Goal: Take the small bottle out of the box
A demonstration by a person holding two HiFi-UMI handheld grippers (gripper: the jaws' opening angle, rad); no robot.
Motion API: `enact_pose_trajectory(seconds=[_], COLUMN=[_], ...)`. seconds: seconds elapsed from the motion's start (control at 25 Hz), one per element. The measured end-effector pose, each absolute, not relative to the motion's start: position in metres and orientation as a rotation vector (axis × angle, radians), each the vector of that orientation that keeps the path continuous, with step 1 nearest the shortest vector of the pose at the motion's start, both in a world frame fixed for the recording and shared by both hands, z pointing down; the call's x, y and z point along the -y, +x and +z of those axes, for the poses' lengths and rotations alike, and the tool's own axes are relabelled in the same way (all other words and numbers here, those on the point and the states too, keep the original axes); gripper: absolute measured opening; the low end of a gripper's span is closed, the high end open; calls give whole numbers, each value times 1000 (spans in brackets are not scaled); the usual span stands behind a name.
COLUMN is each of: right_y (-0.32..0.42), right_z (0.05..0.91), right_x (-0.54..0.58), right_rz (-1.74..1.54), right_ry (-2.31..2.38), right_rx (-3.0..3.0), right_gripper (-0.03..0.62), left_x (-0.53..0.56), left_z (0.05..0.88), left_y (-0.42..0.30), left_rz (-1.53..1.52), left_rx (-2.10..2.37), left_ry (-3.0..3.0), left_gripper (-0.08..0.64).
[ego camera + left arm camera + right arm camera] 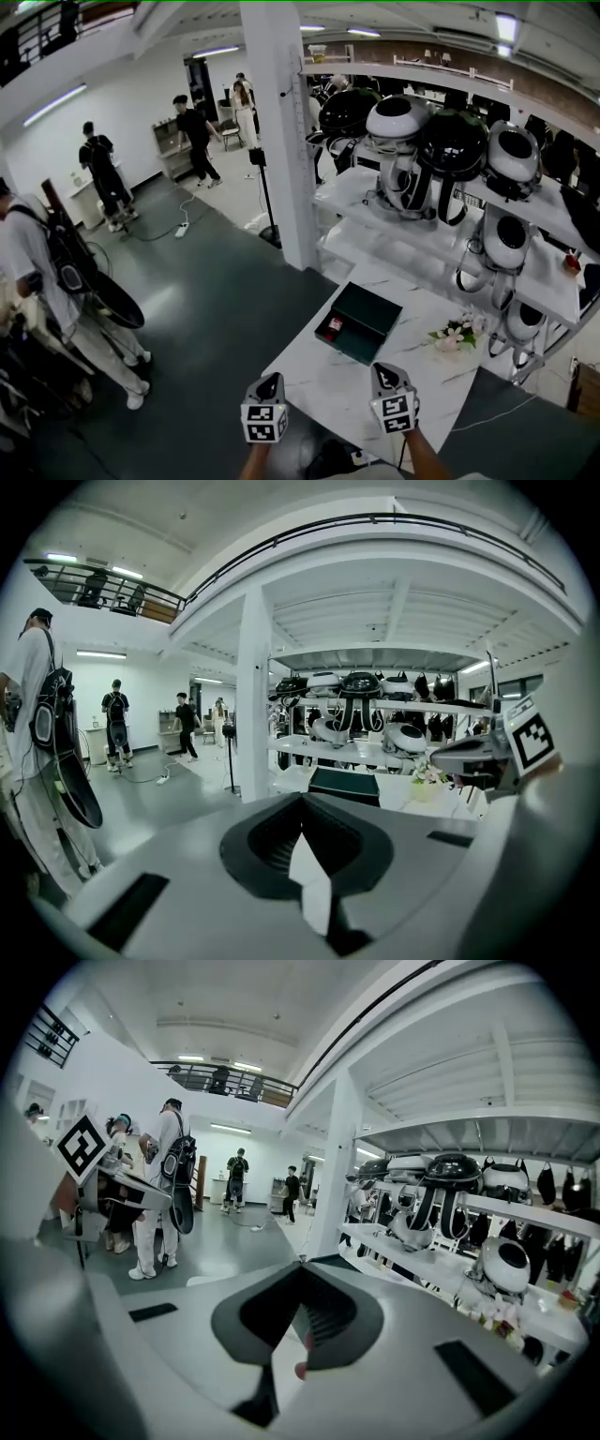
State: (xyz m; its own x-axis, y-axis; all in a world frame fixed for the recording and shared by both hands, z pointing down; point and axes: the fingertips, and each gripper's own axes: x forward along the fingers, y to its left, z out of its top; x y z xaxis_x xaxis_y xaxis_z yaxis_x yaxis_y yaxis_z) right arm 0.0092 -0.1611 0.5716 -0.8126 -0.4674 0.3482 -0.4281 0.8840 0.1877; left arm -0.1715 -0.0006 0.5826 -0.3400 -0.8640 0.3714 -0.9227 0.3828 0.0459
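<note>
Right claw (384, 371) shut, bottle (334, 327) in box (371, 317)

L gripper (270, 382) & R gripper (384, 371) are held side by side, near each other, both pointing fwd — jaws together on each, nothing between. Bare forearms (427, 457) show behind them.

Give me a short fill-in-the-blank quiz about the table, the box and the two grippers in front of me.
1. The small bottle lies ___ the dark green box on the white table.
2. The left gripper and the right gripper are empty, and both have their jaws ___.
3. In the head view, the flowers sit to the ___ of the box.

Missing words: inside; shut; right
</note>
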Motion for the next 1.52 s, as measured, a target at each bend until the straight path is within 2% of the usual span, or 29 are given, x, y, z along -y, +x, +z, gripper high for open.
enact_pose_trajectory(seconds=[0.48, 0.96, 1.52], right_y=[-49, -70, -114], right_z=[575, 577, 618], right_x=[234, 255, 278], right_rz=[-148, -122, -70], right_ry=[571, 561, 610], right_rx=[2696, 2695, 2597], right_gripper=[20, 20, 20], left_x=[61, 78, 128], left_z=[592, 594, 641], left_y=[-210, -224, -265], left_rz=[259, 284, 279], left_rx=[2338, 2324, 2194], left_ry=[1485, 1461, 1544], left_gripper=[18, 18, 18])
